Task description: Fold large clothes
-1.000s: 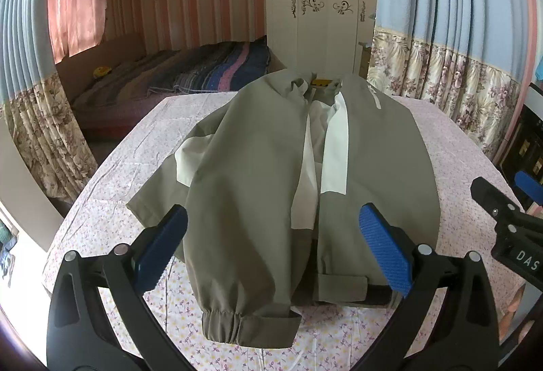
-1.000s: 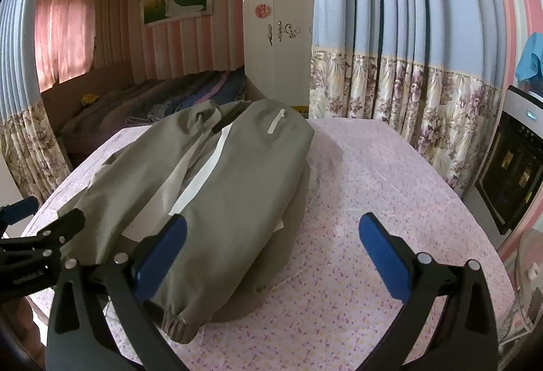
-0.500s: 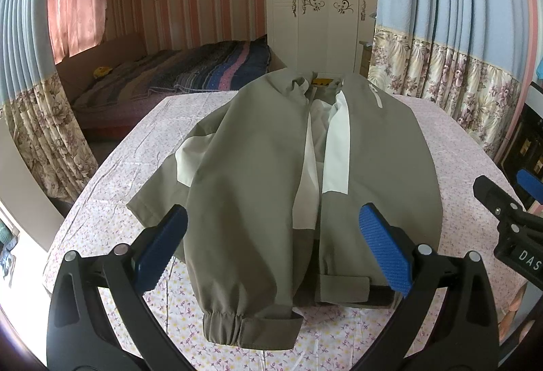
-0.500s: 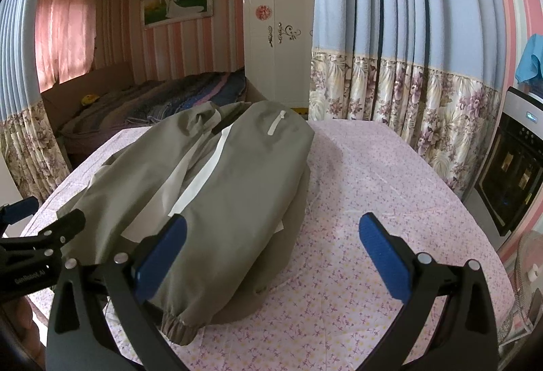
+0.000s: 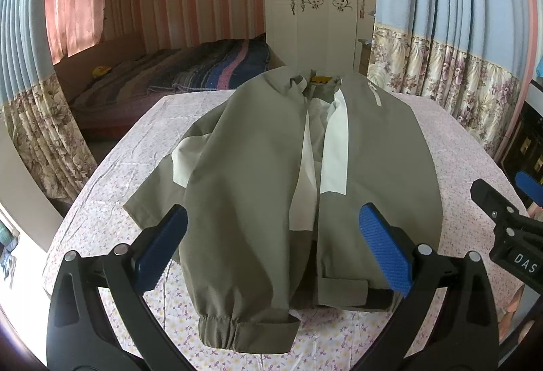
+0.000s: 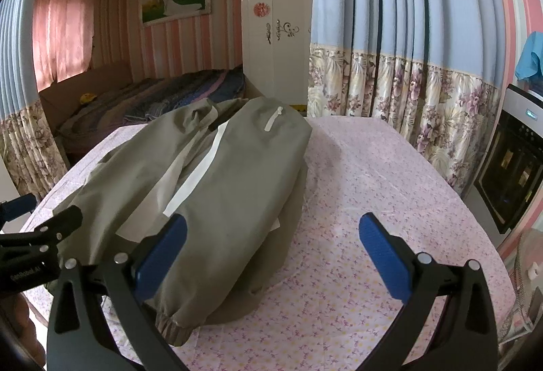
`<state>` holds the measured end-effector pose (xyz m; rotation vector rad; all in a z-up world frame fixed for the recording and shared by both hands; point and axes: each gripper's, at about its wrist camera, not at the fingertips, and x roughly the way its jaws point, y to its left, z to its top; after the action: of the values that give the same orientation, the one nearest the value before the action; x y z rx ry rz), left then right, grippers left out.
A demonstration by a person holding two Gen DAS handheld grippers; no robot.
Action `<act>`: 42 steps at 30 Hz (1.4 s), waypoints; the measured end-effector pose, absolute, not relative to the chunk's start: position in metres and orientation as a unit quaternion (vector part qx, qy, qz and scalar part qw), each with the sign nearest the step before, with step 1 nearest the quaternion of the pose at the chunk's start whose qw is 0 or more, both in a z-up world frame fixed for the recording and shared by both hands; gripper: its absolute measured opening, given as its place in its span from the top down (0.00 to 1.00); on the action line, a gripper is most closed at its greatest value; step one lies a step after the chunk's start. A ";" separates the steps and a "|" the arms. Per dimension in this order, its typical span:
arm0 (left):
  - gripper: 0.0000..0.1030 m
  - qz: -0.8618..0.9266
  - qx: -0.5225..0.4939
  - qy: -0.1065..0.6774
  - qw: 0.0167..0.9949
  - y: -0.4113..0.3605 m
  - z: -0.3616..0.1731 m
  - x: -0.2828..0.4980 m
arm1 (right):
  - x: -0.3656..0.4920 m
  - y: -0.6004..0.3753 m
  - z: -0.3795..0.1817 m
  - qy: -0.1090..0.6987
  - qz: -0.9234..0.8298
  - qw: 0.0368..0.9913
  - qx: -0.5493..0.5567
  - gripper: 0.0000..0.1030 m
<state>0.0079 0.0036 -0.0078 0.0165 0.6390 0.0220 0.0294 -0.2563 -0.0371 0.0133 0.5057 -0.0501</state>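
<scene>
An olive-green jacket [image 5: 258, 174] with white panels lies on the table, collar at the far end, both sleeves folded in over the front, cuffs near the front edge. It also shows in the right wrist view [image 6: 230, 188]. My left gripper [image 5: 271, 245] is open and empty, hovering over the jacket's hem. My right gripper [image 6: 271, 252] is open and empty, over the jacket's right edge and the cloth beside it. Each gripper shows at the edge of the other's view.
The table carries a pink floral cloth [image 6: 373, 201]. A bed [image 5: 176, 79] lies beyond the far left, a white wardrobe [image 5: 315, 4] behind, flowered curtains [image 6: 424, 99] to the right, a black oven [image 6: 516, 167] at far right.
Almost nothing. Both grippers stay open and hover in place; the jacket has not moved.
</scene>
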 end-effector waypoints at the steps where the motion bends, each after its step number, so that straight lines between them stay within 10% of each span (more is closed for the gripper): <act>1: 0.03 0.011 0.008 0.314 0.949 0.003 -0.008 0.008 | 0.030 -0.256 -0.037 0.251 -0.026 0.968 0.006 0.02; 42: 0.03 -0.019 0.029 0.330 0.943 0.006 -0.026 0.017 | 0.052 -0.257 -0.063 0.286 0.048 0.956 0.035 0.02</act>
<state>0.0168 0.0056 -0.0258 0.0585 0.6725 -0.0393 0.0523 -0.2569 -0.0634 0.0703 0.5801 0.0969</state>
